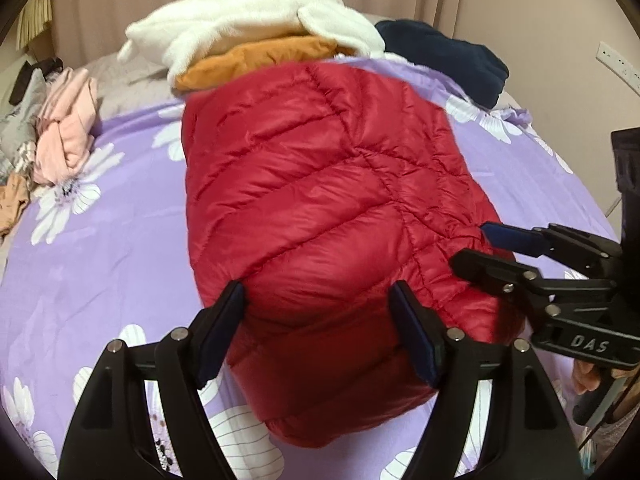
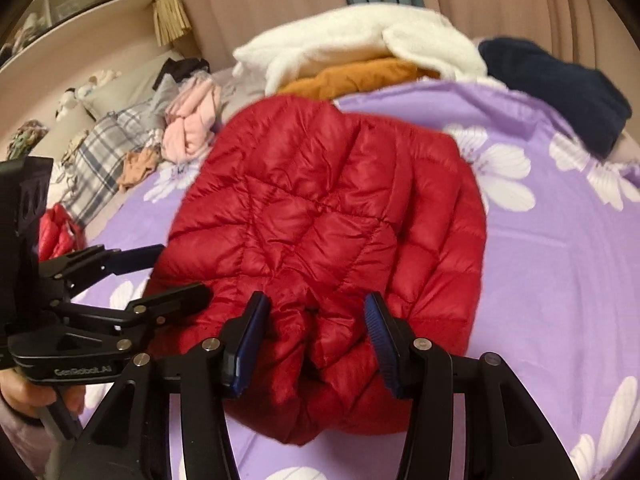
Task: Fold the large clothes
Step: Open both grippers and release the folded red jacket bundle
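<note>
A red quilted down jacket [image 1: 320,200] lies folded into a thick bundle on the purple flowered bedspread [image 1: 100,272]; it also shows in the right wrist view [image 2: 320,220]. My left gripper [image 1: 318,328] is open, its fingers on either side of the bundle's near end. My right gripper [image 2: 316,340] is open too, its pads straddling a bunched fold of the jacket at its near edge. The right gripper shows in the left wrist view [image 1: 476,246] at the jacket's right side. The left gripper shows in the right wrist view [image 2: 184,272] at the jacket's left side.
A white fleece [image 1: 248,24] over an orange garment [image 1: 260,62] and a navy garment [image 1: 452,56] lie at the far edge of the bed. Pink clothes [image 1: 68,124], a plaid cloth [image 2: 100,160] and a second red item [image 2: 60,232] lie on the left. Curtains hang behind.
</note>
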`<state>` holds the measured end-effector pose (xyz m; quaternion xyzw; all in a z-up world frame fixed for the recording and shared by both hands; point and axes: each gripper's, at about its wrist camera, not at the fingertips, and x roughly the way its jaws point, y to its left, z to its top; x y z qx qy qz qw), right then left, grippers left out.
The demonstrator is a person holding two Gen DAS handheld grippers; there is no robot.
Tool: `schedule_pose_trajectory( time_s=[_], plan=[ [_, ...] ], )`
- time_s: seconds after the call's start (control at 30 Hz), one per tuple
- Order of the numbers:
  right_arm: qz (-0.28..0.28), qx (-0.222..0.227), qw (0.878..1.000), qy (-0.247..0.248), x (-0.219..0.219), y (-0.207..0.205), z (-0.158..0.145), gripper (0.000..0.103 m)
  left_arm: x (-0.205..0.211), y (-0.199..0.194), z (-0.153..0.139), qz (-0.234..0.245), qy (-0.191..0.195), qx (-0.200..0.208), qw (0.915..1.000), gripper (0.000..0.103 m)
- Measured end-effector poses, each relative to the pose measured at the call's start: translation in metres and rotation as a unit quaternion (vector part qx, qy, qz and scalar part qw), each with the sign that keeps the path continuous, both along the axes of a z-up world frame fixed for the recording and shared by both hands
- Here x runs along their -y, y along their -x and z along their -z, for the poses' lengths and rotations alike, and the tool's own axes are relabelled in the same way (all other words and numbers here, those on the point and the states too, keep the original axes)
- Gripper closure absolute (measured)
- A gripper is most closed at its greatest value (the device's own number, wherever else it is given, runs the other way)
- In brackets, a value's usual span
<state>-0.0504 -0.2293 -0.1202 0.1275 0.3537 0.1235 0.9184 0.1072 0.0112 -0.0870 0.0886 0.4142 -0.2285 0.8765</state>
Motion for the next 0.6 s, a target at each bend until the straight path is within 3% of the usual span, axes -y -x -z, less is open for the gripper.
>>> schedule_pose_trajectory(
  time_s=[0.2, 0.4, 0.6],
  plan=[
    [0.007, -0.005, 1.0, 0.013, -0.001, 0.003, -0.003, 0.052, -0.005, 0.003, -0.002, -0.009, 0.003, -0.003, 0.9999, 0.028],
    [0.012, -0.042, 0.999, 0.002, 0.0, -0.007, 0.015, 0.052, -0.006, 0.001, 0.009, -0.019, 0.004, -0.026, 0.9995, 0.028],
    [0.019, -0.034, 0.999, 0.004, 0.0, 0.007, 0.006, 0.052, -0.011, 0.012, -0.001, -0.02, 0.006, -0.017, 0.9996, 0.028]
  ],
)
